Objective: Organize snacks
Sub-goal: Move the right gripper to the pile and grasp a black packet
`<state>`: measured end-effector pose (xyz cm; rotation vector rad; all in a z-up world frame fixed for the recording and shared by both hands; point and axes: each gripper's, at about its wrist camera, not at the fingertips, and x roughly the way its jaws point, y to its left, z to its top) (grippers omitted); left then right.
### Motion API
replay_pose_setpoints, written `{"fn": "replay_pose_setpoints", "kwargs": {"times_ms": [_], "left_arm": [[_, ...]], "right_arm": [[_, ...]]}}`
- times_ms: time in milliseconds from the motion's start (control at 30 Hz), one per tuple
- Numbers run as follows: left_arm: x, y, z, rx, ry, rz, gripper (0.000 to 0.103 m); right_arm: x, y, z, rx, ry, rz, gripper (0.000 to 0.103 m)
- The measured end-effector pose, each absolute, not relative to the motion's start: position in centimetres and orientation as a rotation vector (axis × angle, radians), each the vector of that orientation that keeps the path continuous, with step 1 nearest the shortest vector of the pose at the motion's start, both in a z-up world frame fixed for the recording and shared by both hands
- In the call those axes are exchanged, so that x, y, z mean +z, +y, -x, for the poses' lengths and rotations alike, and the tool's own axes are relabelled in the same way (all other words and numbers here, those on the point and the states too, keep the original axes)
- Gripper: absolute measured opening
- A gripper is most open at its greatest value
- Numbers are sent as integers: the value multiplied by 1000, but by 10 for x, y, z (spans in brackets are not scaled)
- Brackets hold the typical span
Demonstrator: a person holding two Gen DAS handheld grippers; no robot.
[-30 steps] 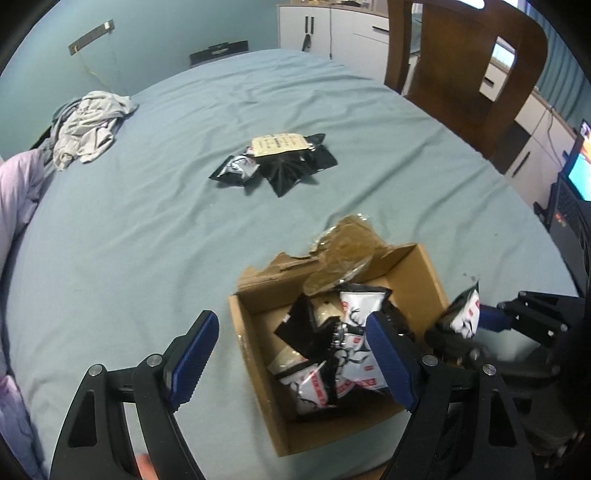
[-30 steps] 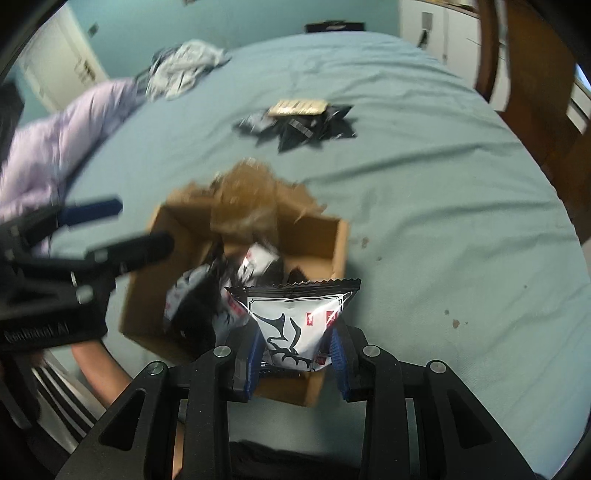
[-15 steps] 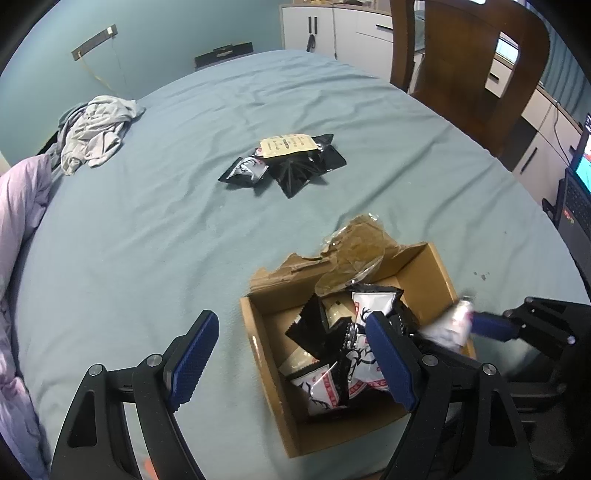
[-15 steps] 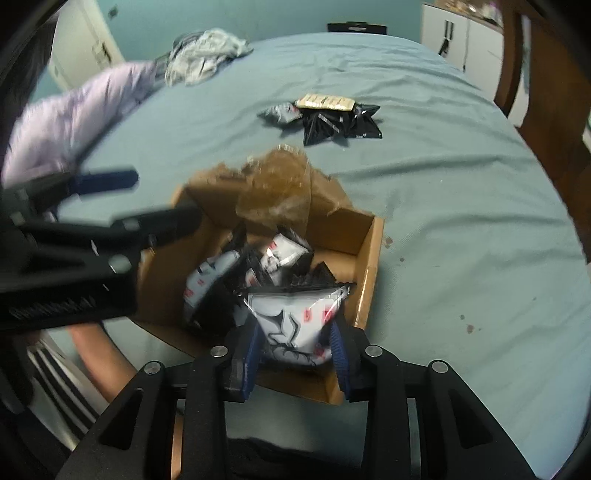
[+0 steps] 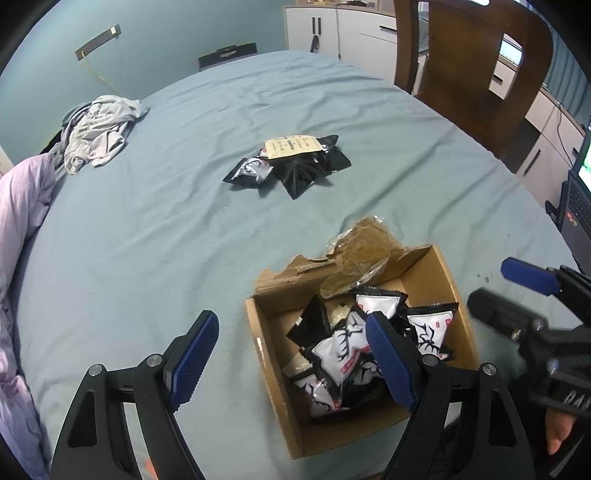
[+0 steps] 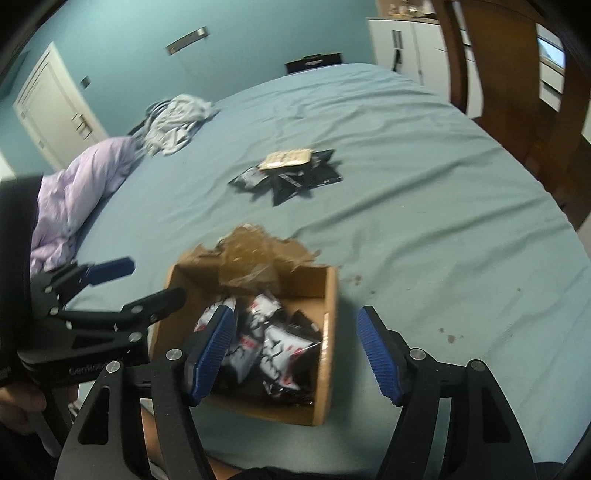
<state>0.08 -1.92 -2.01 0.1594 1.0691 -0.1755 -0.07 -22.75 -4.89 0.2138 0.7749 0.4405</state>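
Observation:
An open cardboard box (image 5: pixel 273 402) (image 6: pixel 327 373) sits near the table's front edge and holds several black-and-white snack packets (image 5: pixel 343 354) (image 6: pixel 280 347). A crumpled brown wrapper (image 5: pixel 354 258) lies on its torn far flap. A small pile of black packets (image 5: pixel 306 166) (image 6: pixel 291 175) with a beige packet (image 5: pixel 291 146) on top lies further out on the blue cloth. My left gripper (image 5: pixel 291 362) is open and empty, left of and over the box. My right gripper (image 6: pixel 299 354) is open and empty above the box's right side.
A grey garment (image 5: pixel 99 129) and a lilac quilt (image 5: pixel 18 221) lie at the table's far left. A wooden chair (image 5: pixel 476 66) stands at the far right. White cabinets (image 5: pixel 343 33) stand behind. A laptop (image 5: pixel 580 192) is at the right edge.
My right gripper carried a black-and-white packet over the box, opened, and let it drop in. The left gripper stayed open and barely moved.

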Motion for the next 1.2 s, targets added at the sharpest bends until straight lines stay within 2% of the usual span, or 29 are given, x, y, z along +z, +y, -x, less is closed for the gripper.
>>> {"fn": "replay_pose_setpoints", "kwargs": {"times_ms": [600, 1200], "left_arm": [[-9, -22, 3, -173, 1034, -161, 83], [-4, -33, -5, -200, 1036, -172, 83]], "right_arm": [[-40, -251, -12, 411, 796, -303, 69], [-39, -238, -83, 422, 843, -225, 69]]}}
